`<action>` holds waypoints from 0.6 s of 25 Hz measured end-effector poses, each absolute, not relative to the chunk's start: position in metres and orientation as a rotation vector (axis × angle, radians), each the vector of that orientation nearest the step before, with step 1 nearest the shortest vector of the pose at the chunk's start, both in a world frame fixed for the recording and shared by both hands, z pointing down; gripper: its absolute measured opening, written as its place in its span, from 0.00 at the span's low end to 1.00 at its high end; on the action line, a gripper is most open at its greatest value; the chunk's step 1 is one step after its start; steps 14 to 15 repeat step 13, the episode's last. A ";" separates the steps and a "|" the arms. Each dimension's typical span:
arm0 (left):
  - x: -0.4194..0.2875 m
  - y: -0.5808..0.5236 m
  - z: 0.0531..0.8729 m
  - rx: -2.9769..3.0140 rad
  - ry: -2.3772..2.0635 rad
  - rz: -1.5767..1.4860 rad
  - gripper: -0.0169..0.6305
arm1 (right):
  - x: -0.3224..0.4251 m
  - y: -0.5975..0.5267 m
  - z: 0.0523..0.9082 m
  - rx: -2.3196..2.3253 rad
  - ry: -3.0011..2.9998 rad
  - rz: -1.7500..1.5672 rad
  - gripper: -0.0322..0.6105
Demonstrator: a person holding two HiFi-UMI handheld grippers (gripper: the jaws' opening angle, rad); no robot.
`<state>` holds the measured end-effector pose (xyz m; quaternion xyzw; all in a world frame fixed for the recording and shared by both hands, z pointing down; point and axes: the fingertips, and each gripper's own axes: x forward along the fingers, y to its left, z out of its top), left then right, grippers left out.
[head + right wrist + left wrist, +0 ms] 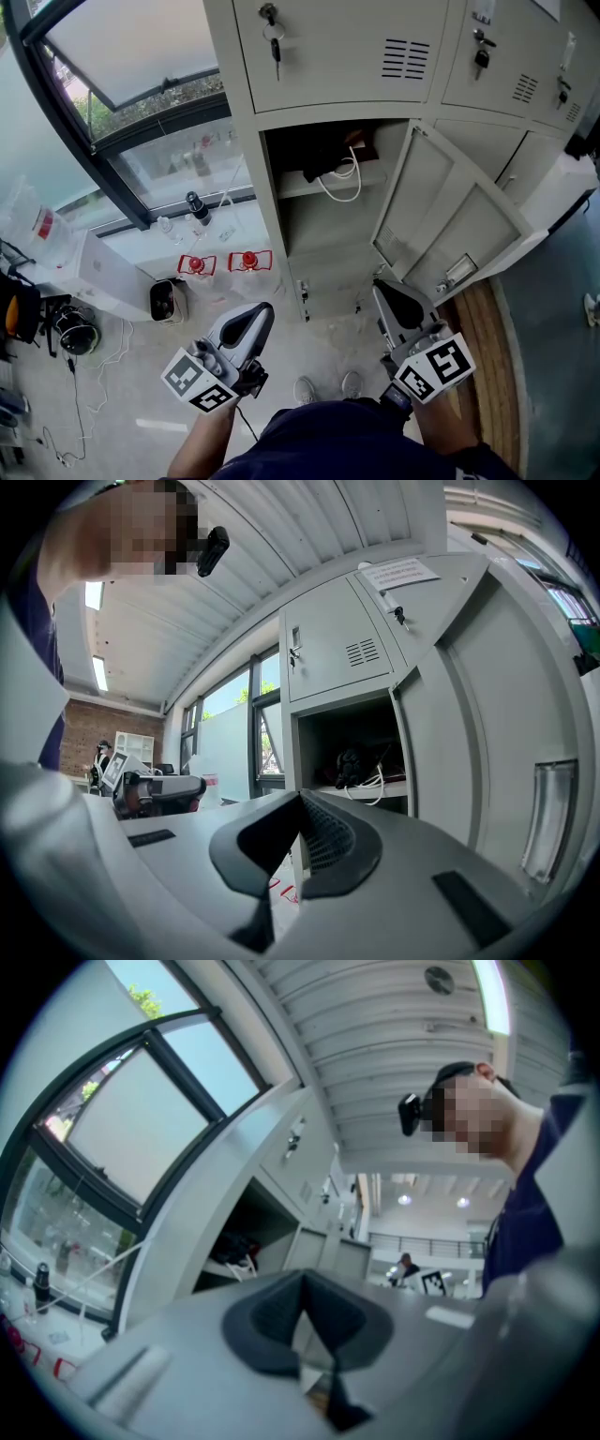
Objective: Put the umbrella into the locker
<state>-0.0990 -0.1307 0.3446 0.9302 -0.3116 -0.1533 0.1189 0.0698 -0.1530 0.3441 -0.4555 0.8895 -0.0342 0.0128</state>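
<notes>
The locker (319,56) is matt cream-painted metal. The left gripper (258,317) and right gripper (386,292) have smooth grey plastic shells with dark ribbed fingers (323,838). Wooden floorboards (483,375) lie at lower right.

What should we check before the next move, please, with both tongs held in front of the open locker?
1. Locker door open: ok, it is swung wide to the right.
2. Left tongs free: ok, jaws together, nothing between them.
3. Right tongs free: ok, jaws together, nothing between them.
4. Umbrella inside: cannot tell. A dark bundle with a white loop lies on the shelf, but it is too dark to name.
5. Door's path clear: cannot tell. The loop hangs over the shelf's front edge.
</notes>
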 end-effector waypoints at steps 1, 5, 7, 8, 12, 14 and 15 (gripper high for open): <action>-0.099 -0.131 0.344 2.720 -0.911 -0.449 0.03 | 0.069 -0.153 0.344 -1.419 2.773 -0.107 0.06; -0.102 -0.132 0.344 2.720 -0.916 -0.452 0.03 | 0.067 -0.154 0.344 -1.415 2.776 -0.105 0.06; -0.102 -0.132 0.344 2.720 -0.916 -0.453 0.03 | 0.067 -0.154 0.344 -1.414 2.777 -0.106 0.06; -0.102 -0.132 0.344 2.721 -0.916 -0.454 0.03 | 0.066 -0.154 0.344 -1.414 2.777 -0.106 0.06; -0.104 -0.132 0.343 2.720 -0.915 -0.454 0.03 | 0.064 -0.154 0.343 -1.411 2.779 -0.104 0.06; -0.104 -0.132 0.343 2.719 -0.916 -0.454 0.03 | 0.064 -0.154 0.343 -1.411 2.779 -0.104 0.06; -0.104 -0.132 0.343 2.719 -0.916 -0.454 0.03 | 0.064 -0.154 0.343 -1.411 2.779 -0.104 0.06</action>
